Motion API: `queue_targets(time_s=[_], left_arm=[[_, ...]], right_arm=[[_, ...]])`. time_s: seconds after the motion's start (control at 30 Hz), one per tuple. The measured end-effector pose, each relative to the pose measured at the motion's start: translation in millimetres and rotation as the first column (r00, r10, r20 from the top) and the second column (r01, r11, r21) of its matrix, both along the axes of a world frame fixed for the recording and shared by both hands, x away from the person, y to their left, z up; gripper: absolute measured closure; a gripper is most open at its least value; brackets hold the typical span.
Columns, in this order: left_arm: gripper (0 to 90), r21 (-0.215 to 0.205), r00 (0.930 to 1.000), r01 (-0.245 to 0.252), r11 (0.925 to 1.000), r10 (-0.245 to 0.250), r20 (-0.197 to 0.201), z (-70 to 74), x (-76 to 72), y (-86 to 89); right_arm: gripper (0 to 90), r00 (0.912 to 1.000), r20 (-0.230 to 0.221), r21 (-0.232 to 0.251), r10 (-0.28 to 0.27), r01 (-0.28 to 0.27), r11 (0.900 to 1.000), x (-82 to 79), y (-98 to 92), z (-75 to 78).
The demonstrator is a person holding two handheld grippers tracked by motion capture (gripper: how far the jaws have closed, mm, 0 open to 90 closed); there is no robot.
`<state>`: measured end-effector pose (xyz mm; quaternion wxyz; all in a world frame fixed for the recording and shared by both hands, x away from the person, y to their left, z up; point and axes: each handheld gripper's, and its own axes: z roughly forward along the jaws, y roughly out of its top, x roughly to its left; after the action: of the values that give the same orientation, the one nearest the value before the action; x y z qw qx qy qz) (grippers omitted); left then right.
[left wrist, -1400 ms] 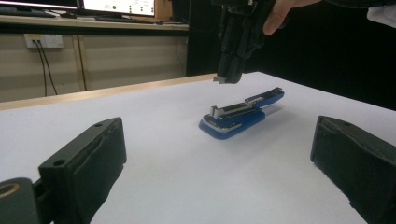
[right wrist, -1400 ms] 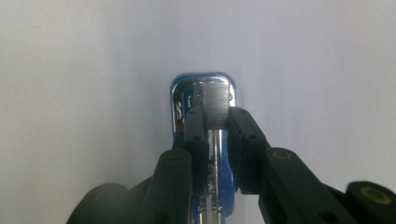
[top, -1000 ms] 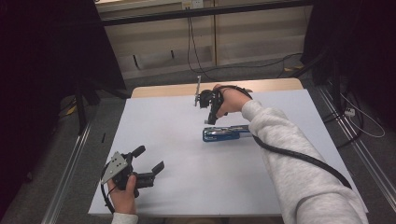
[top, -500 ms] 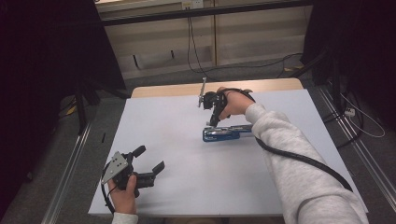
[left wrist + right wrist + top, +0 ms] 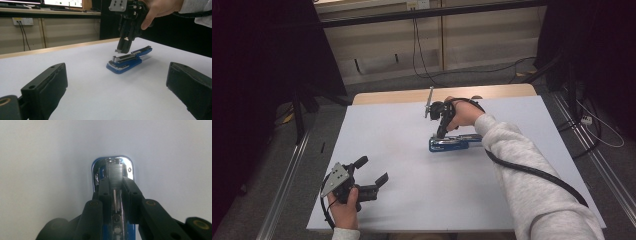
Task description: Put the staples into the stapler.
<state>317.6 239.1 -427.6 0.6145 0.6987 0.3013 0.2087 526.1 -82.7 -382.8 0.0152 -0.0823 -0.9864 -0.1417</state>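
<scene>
A blue stapler point(image 5: 457, 143) with a chrome front end point(image 5: 112, 161) lies flat near the middle of the white table point(image 5: 412, 150). My right gripper point(image 5: 441, 134) points straight down over the stapler's front end point(image 5: 125, 65). Its jaws stand narrowly apart, pressed on a short grey strip of staples point(image 5: 115, 176) that hangs just above the stapler. In the left gripper view that same right gripper point(image 5: 123, 48) hovers a little over the stapler. My left gripper point(image 5: 372, 170) rests low at the table's near left, open, with nothing between its jaws point(image 5: 117, 75).
The table's wooden far edge point(image 5: 412, 95) runs behind the right hand. Metal rails point(image 5: 287, 175) line the floor on both sides. A black cable point(image 5: 532, 172) trails from the right gripper along the sleeve. Monitors point(image 5: 62, 3) stand on a bench beyond the table.
The right gripper has shifted slightly to the right and nearer the stapler's front end. The left gripper has stayed where it was.
</scene>
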Motion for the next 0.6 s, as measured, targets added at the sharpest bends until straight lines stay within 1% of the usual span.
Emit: queue_targets(time_s=[0.03, 0.07, 0.1, 0.13, 0.17, 0.2, 0.23, 0.3, 0.33, 0.43, 0.47, 0.53, 0.57, 0.6], left_arm=[[3.5, 0.005, 1.0000, 0.001, 1.0000, -0.001, 0.003, 0.1, 0.2, 0.2], [3.6, -0.003, 1.0000, -0.001, 1.0000, 0.001, 0.001, 0.0, -0.1, -0.8], [3.7, 0.007, 1.0000, 0.006, 1.0000, -0.006, -0.004, -0.3, 0.3, -0.1], [3.7, 0.007, 1.0000, 0.006, 1.0000, -0.006, -0.004, -0.3, 0.3, -0.1], [3.7, -0.003, 1.0000, 0.008, 1.0000, -0.008, -0.005, -0.1, 0.1, -0.8], [3.7, 0.003, 1.0000, 0.006, 1.0000, -0.006, -0.001, 0.2, 0.3, -0.4], [3.7, -0.004, 1.0000, 0.006, 1.0000, -0.006, -0.001, 0.2, -0.1, -0.6], [3.7, -0.004, 1.0000, 0.002, 1.0000, -0.002, 0.000, 0.4, -0.1, -0.9], [3.7, -0.009, 1.0000, 0.004, 1.0000, -0.004, -0.007, 0.2, -0.3, -1.2], [3.7, -0.013, 0.9999, 0.010, 0.9999, -0.010, -0.009, 0.0, -0.6, -2.1], [3.7, -0.010, 0.9999, 0.013, 0.9999, -0.013, -0.009, 0.1, -0.8, -2.2], [3.7, -0.010, 0.9999, 0.012, 0.9999, -0.012, -0.008, 0.2, -0.9, -2.0], [3.7, -0.006, 1.0000, 0.003, 1.0000, -0.003, 0.001, 0.4, -0.3, -1.2], [3.7, 0.004, 1.0000, 0.006, 1.0000, -0.006, 0.007, 0.7, 0.0, -0.7]], right_arm=[[78.6, 1.0000, 0.000, -0.001, 0.001, -0.001, 1.000, -0.1, -0.5, -1.1], [78.6, 1.0000, -0.004, 0.002, -0.002, 0.002, 1.000, -0.3, -0.8, -2.1], [78.6, 1.0000, -0.003, 0.000, -0.001, 0.001, 1.000, 0.1, -1.9, -3.8], [78.6, 1.0000, -0.003, 0.000, -0.001, 0.001, 1.000, 0.1, -1.9, -3.8], [78.6, 1.0000, -0.002, 0.005, 0.000, 0.000, 1.000, 0.2, -2.3, -4.6], [78.6, 1.0000, -0.003, 0.006, -0.005, 0.005, 1.000, 0.2, -2.7, -5.1], [78.6, 1.0000, -0.005, 0.004, -0.008, 0.009, 1.000, 0.0, -2.9, -5.4], [78.6, 1.0000, -0.006, 0.005, -0.007, 0.007, 1.000, 0.2, -3.4, -6.6], [78.6, 1.0000, -0.007, 0.007, -0.005, 0.005, 1.000, 0.3, -3.5, -7.1], [78.6, 0.9999, -0.007, 0.004, -0.009, 0.009, 1.000, -0.3, -3.3, -8.0], [78.6, 1.0000, -0.003, 0.008, 0.001, -0.001, 1.000, -0.3, -2.9, -8.7], [78.6, 1.0000, -0.003, 0.009, -0.002, 0.002, 1.000, -0.3, -2.8, -8.6], [78.6, 1.0000, -0.004, 0.006, 0.001, -0.001, 1.000, -0.2, -2.5, -8.5], [78.6, 1.0000, 0.001, 0.009, 0.002, -0.002, 1.000, 0.2, -2.3, -8.5]])
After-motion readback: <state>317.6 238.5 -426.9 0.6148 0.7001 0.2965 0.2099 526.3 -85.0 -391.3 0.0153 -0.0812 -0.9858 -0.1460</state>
